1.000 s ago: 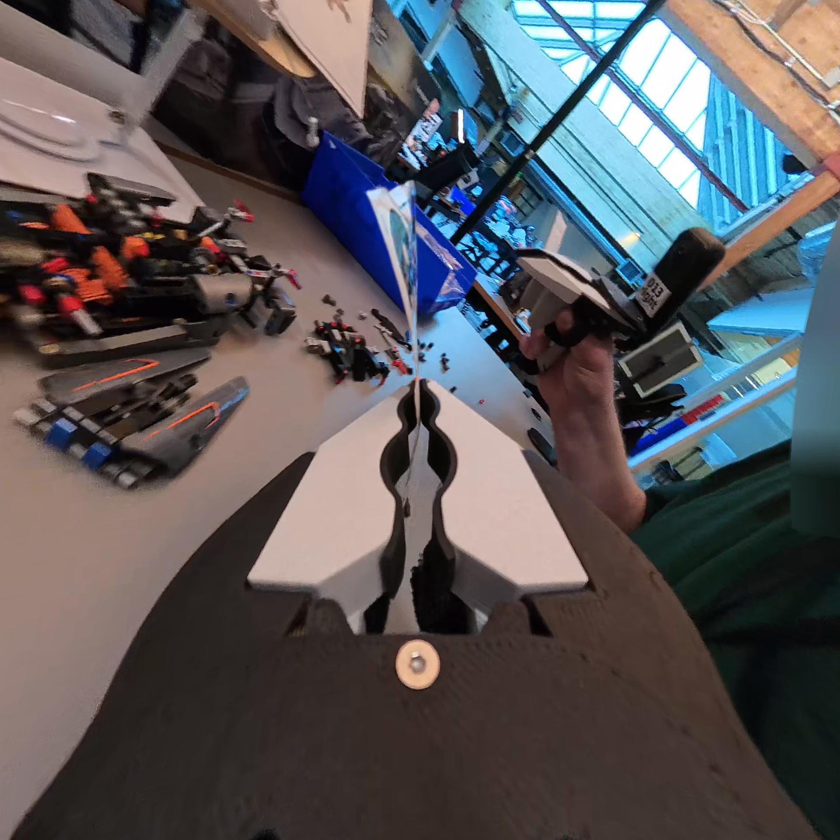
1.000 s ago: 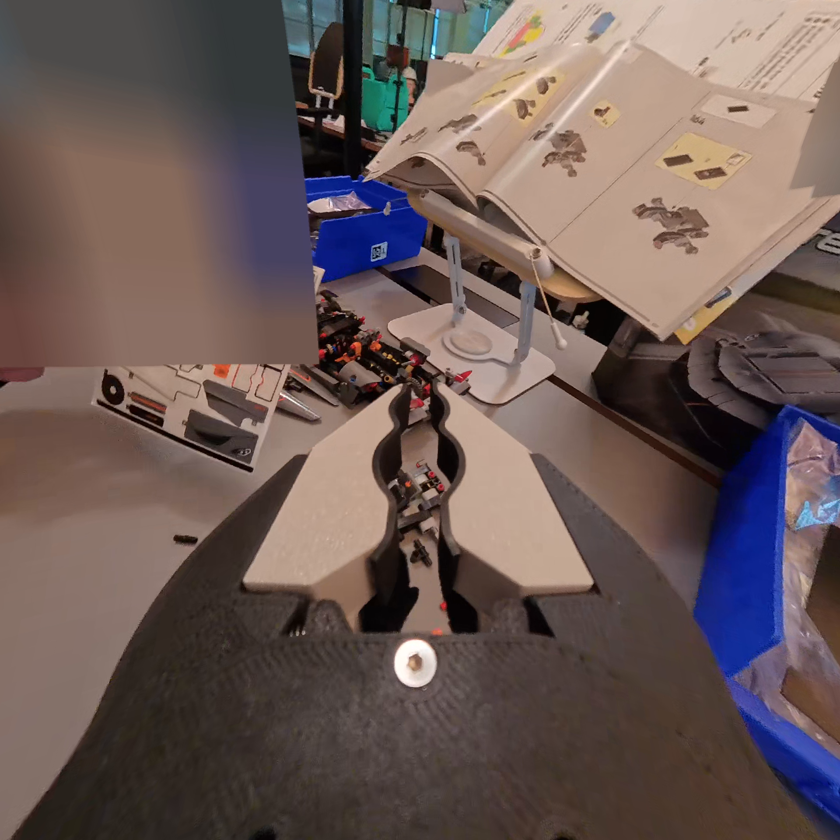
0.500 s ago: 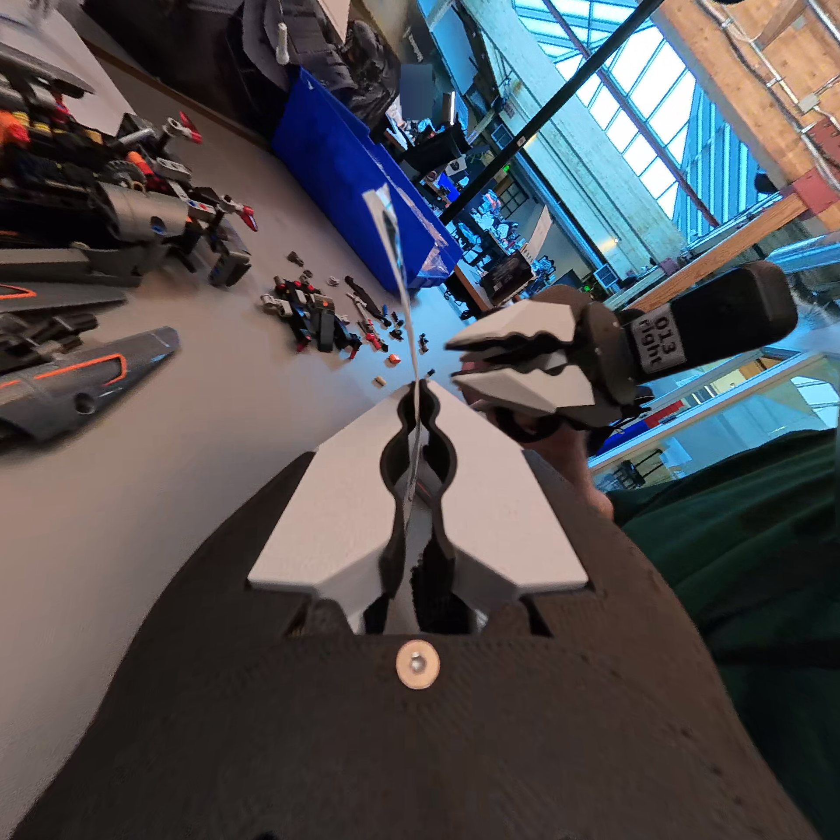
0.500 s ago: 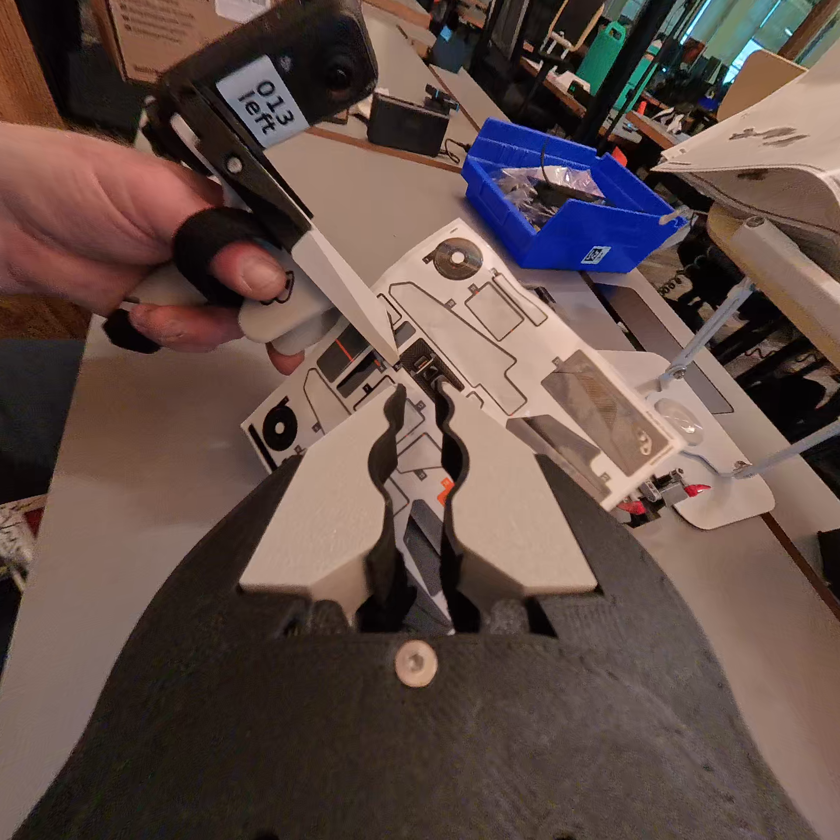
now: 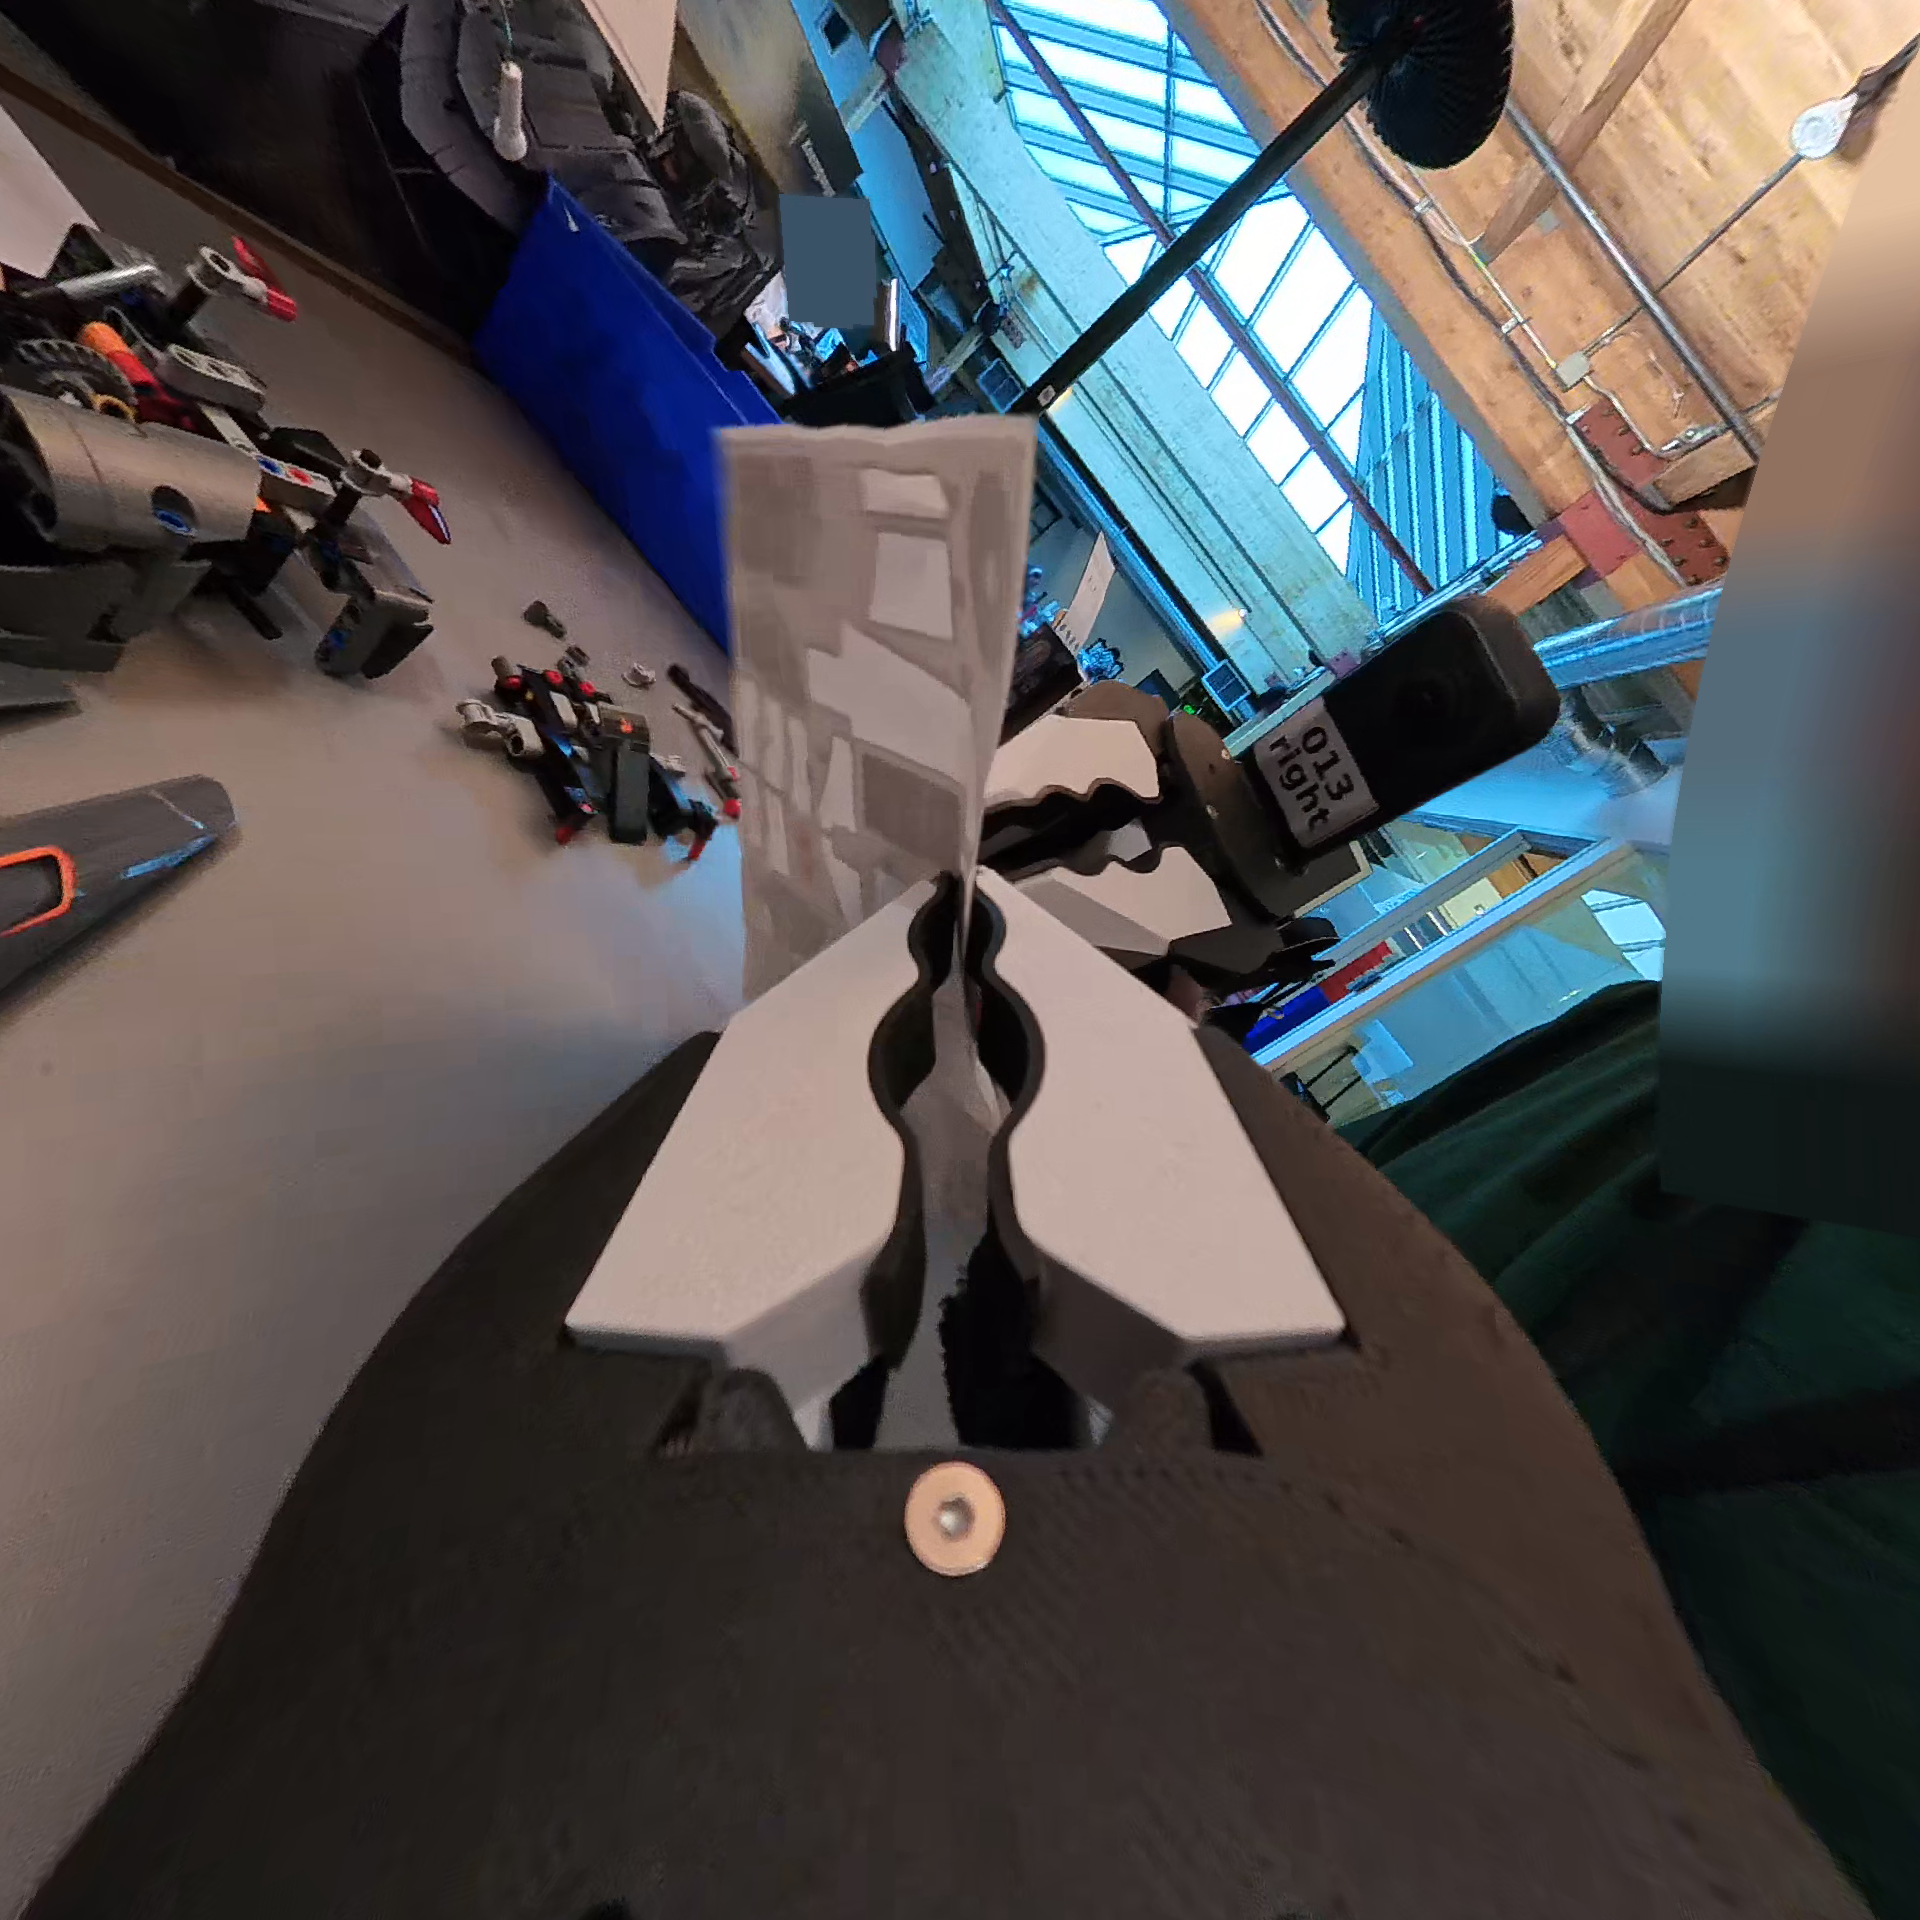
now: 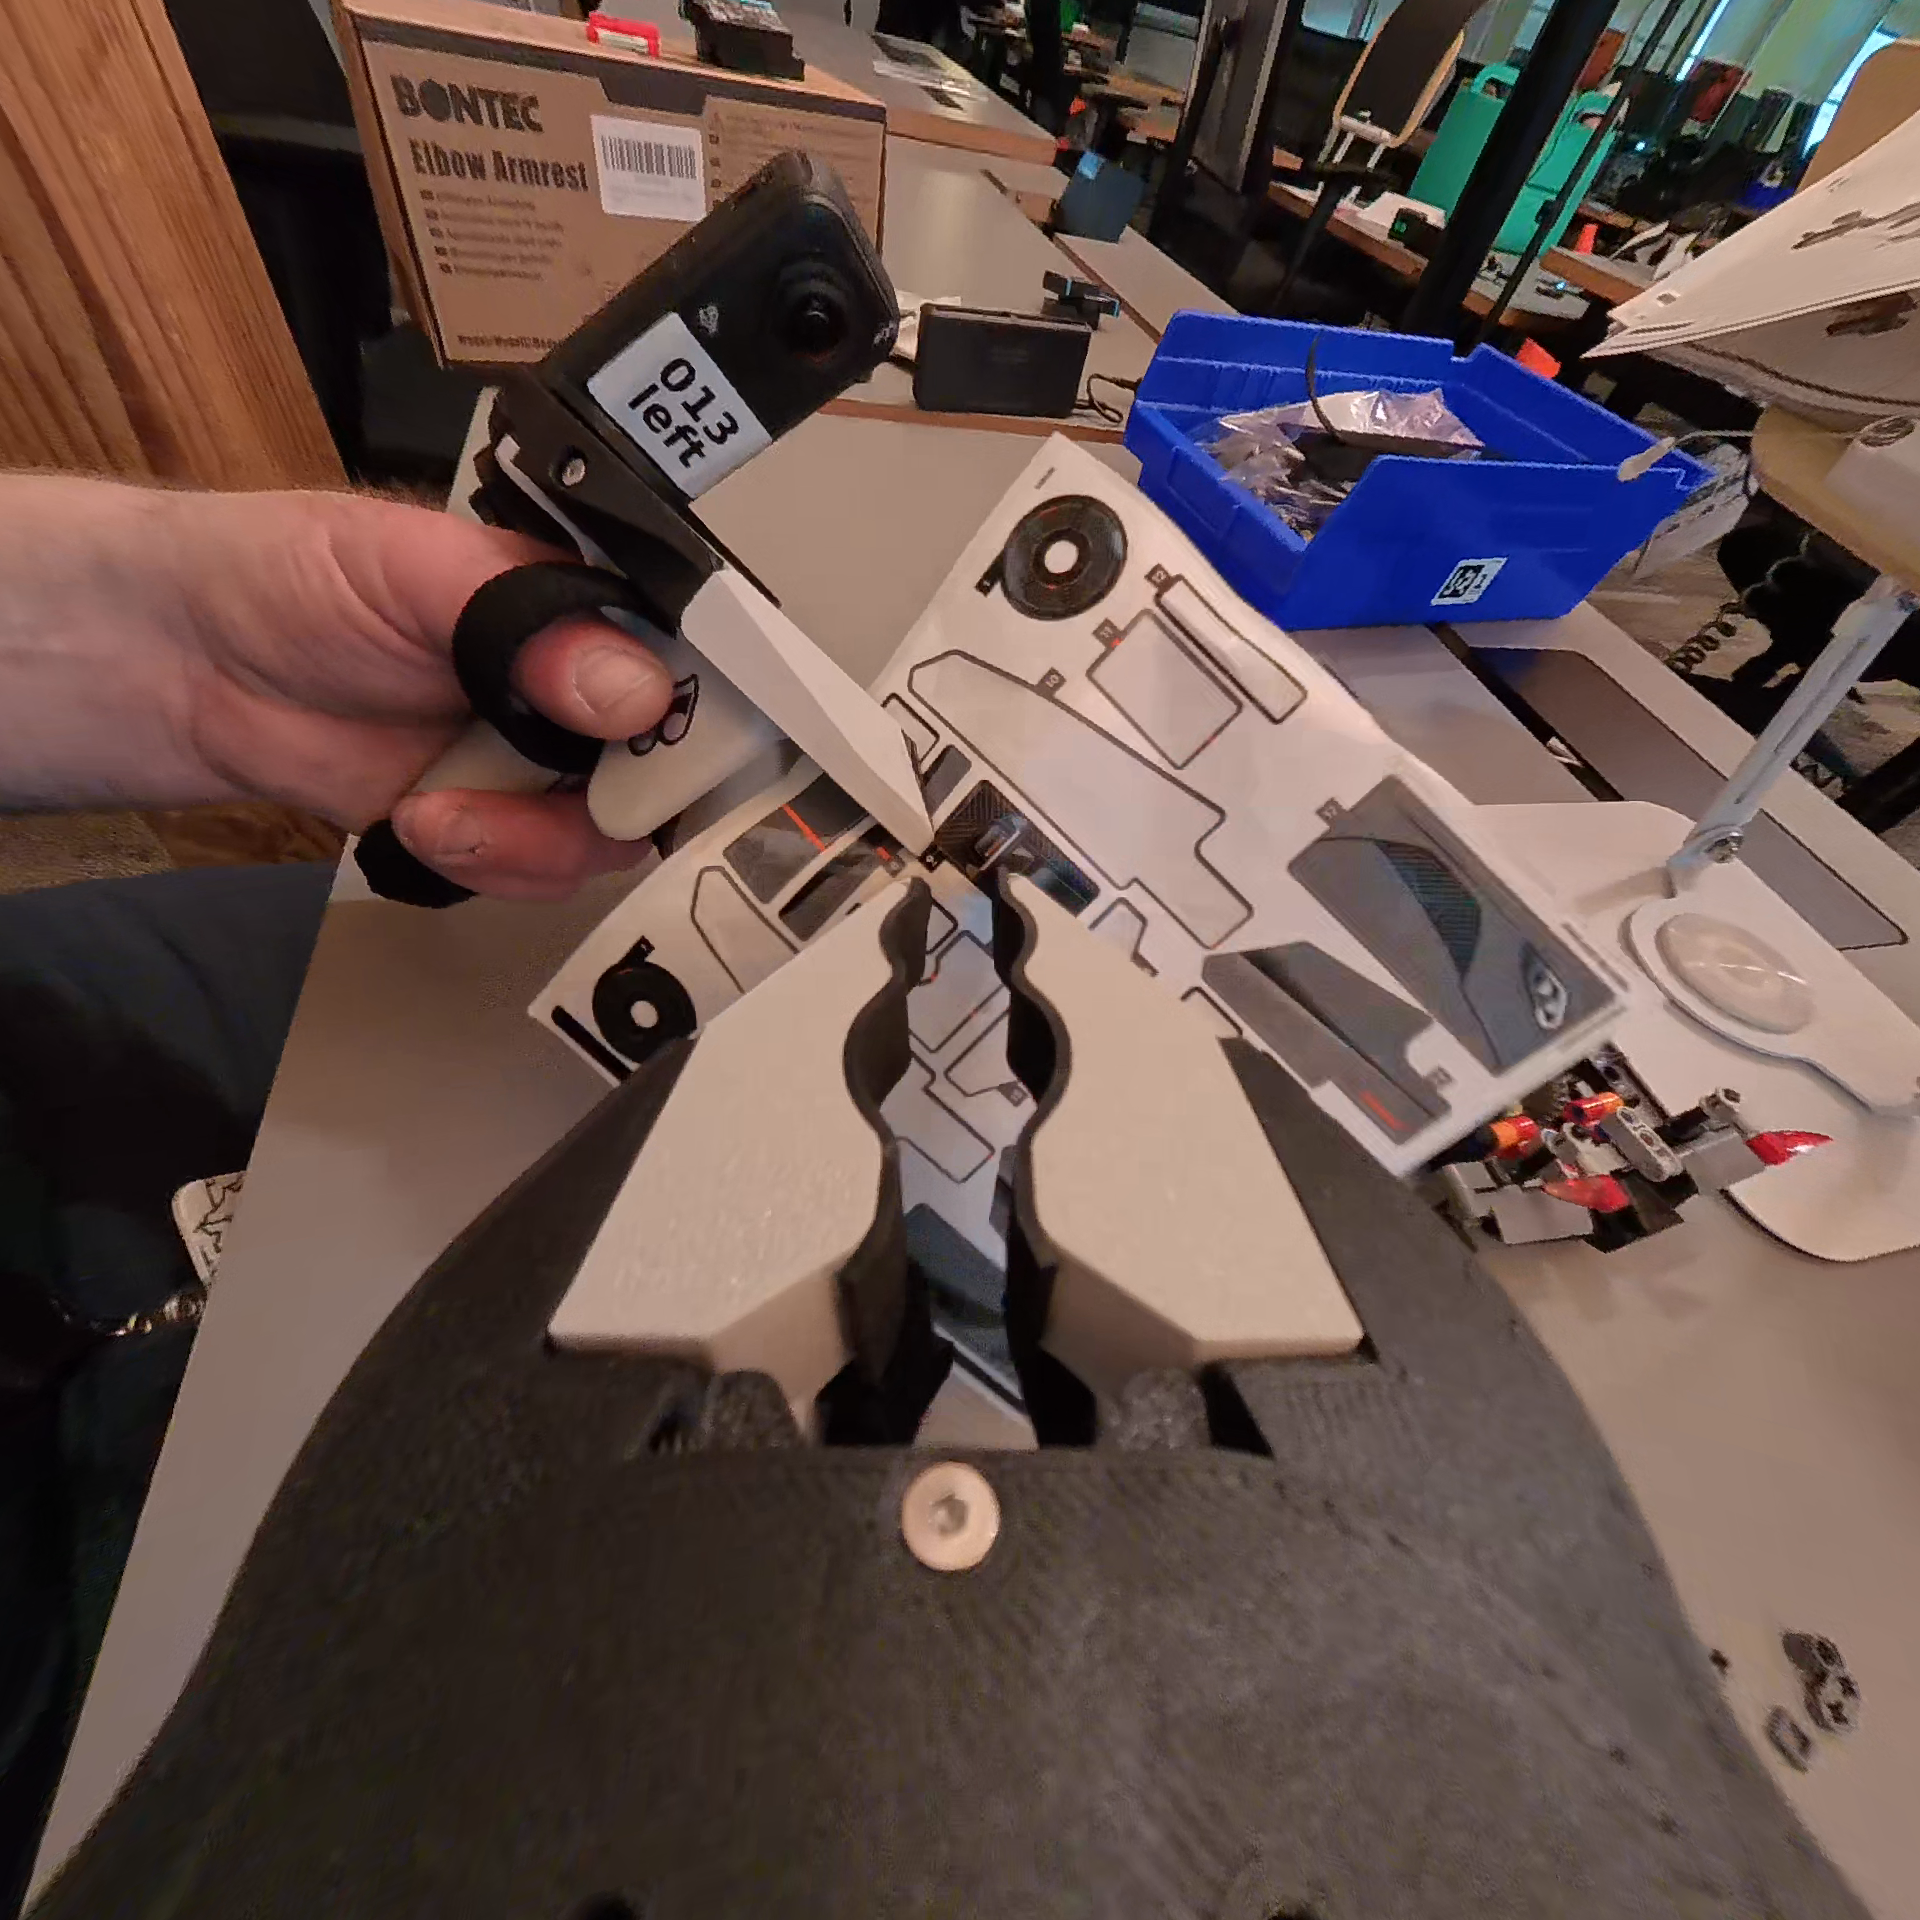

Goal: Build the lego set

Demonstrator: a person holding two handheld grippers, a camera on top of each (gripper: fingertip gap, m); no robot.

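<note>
My left gripper (image 5: 958,896) is shut on a white sticker sheet (image 5: 873,665) and holds it upright above the table. In the right wrist view the sticker sheet (image 6: 1195,748) faces me, printed with dark and grey sticker shapes, with the left gripper (image 6: 920,836) pinching its middle. My right gripper (image 6: 956,896) is open, its tips right at a small dark sticker (image 6: 997,842) beside the left gripper's tip. It also shows behind the sheet in the left wrist view (image 5: 1049,821). The part-built Lego model (image 5: 156,488) lies on the table at the left.
Loose Lego parts (image 5: 603,727) and a dark body panel (image 5: 94,852) lie on the grey table. A blue bin (image 6: 1392,499) stands behind the sheet, with a cardboard box (image 6: 582,156) farther back. The book stand's white base (image 6: 1766,987) and more Lego pieces (image 6: 1610,1143) are at the right. Both grippers' tips are close together, under 4 cm apart. The part-built Lego model (image 5: 156,488) is about 15 cm from my right fingertips.
The right gripper has swung from the table to the sheet and closed in on its middle. The left gripper has turned the sheet, so more of its back now shows.
</note>
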